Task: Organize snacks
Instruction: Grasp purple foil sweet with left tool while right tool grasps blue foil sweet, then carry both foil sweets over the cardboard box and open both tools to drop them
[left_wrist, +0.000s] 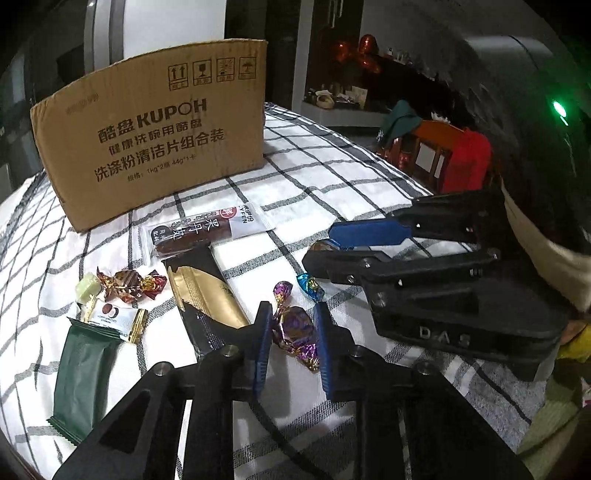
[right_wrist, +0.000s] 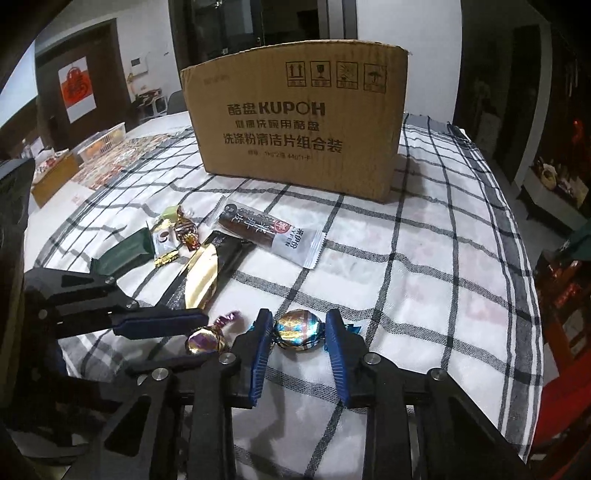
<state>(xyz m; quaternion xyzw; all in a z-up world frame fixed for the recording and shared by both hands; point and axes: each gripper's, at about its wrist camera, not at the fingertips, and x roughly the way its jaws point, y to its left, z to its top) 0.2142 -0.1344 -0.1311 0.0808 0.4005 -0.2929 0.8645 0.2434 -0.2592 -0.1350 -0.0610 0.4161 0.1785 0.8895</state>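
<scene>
Left gripper (left_wrist: 291, 338) clamped on purple-wrapped candy (left_wrist: 295, 328), pads pressing both sides. Right gripper (right_wrist: 299, 332) clamped on blue-wrapped candy (right_wrist: 297, 328), just beside it. Both candies on the checked cloth (right_wrist: 424, 277). Other snacks lie left: green packet (left_wrist: 83, 373), gold-black bar (left_wrist: 205, 295). Cardboard box (right_wrist: 295, 125) behind.

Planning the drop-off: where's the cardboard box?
The cardboard box stands upright at the far side of the checked cloth, behind the long white-ended snack packet.
</scene>
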